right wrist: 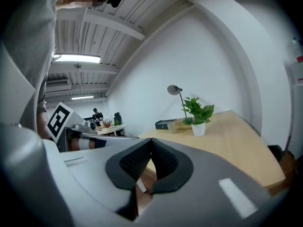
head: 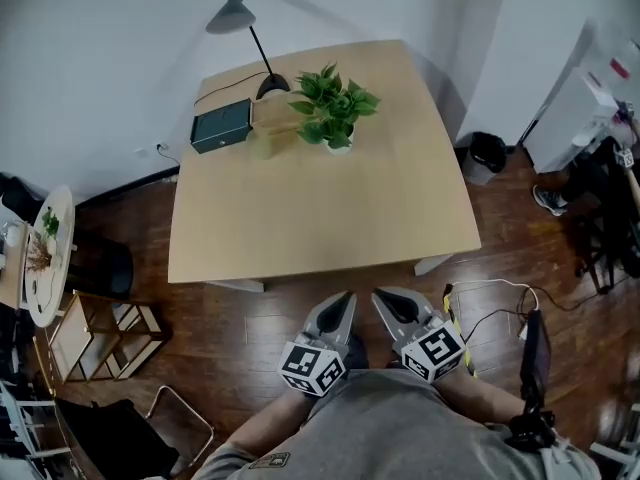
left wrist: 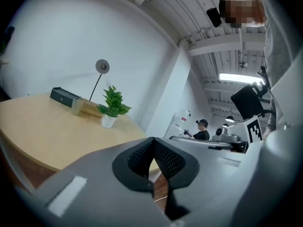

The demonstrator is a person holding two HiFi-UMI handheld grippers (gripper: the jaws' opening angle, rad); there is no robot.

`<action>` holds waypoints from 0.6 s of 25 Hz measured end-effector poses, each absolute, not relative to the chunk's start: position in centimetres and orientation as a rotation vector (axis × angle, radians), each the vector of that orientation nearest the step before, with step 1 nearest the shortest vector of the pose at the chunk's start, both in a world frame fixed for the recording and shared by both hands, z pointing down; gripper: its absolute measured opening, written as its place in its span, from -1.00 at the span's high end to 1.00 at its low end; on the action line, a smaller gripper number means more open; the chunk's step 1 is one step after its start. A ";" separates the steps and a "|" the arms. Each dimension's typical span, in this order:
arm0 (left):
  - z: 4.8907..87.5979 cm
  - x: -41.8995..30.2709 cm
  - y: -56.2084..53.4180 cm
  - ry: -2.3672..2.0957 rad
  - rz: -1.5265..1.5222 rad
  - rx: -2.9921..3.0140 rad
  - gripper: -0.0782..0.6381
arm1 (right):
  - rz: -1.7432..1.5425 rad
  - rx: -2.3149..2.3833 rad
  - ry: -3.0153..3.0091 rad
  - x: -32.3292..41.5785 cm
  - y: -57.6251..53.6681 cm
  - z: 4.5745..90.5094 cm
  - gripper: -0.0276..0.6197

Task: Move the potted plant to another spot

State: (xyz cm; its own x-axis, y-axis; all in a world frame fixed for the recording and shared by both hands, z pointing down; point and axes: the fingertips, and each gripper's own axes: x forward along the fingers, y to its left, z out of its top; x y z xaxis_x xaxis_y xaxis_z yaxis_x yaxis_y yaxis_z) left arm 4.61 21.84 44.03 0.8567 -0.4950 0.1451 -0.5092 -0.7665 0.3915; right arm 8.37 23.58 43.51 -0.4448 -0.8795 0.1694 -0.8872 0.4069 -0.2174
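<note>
Potted plant (head: 334, 116): far side of desk (head: 330, 218). Left claw (head: 346, 297) and right claw (head: 381, 295): both closed, empty, off the desk's near edge, well apart from the plant.

An office-like lab: desk lamp (head: 233, 13) on a wooden table (head: 330, 203), strip-lit ceiling (right wrist: 111, 27).

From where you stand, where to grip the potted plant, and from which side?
Likely the white pot, low on its wall, coming level across the table from the near edge. Leaves spread over its top, and the dark box and lamp crowd its far-left side.
</note>
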 end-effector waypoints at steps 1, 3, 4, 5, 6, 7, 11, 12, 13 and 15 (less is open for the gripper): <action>43.8 4.6 20.4 -0.732 0.049 2.609 0.77 | 0.428 1.648 -2.606 8.4 22.2 43.3 0.90; 43.4 4.5 18.0 -0.714 0.055 2.611 0.77 | 0.427 1.665 -2.597 8.3 19.7 42.8 0.90; 43.3 4.5 16.8 -0.705 0.053 2.613 0.77 | 0.431 1.674 -2.590 8.3 18.6 42.7 0.90; 43.3 4.5 15.7 -0.696 0.050 2.616 0.77 | 0.432 1.684 -2.580 8.3 17.5 42.7 0.90; 43.2 4.5 14.5 -0.689 0.046 2.618 0.77 | 0.431 1.694 -2.570 8.3 16.4 42.7 0.90; 43.1 4.5 13.4 -0.683 0.045 2.620 0.77 | 0.427 1.702 -2.561 8.3 15.3 42.7 0.90; 42.5 4.1 9.2 -0.662 0.048 2.626 0.77 | 0.411 1.730 -2.532 8.3 11.3 42.5 0.90; 42.4 4.0 8.3 -0.656 0.048 2.631 0.77 | 0.408 1.739 -2.525 8.4 10.4 42.4 0.90; 42.3 4.0 7.4 -0.652 0.049 2.636 0.77 | 0.404 1.750 -2.518 8.5 9.5 42.2 0.90; 42.4 4.2 5.9 -0.648 0.049 2.641 0.77 | 0.396 1.767 -2.510 9.0 8.0 41.9 0.90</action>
State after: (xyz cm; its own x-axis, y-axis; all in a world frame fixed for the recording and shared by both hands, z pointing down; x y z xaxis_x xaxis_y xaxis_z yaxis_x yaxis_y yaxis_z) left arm 4.19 5.86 42.36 0.8910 -0.4348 0.1308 -0.4495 -0.8038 0.3896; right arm 8.98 7.97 41.87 -0.3475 -0.9195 0.1839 -0.9314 0.3158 -0.1810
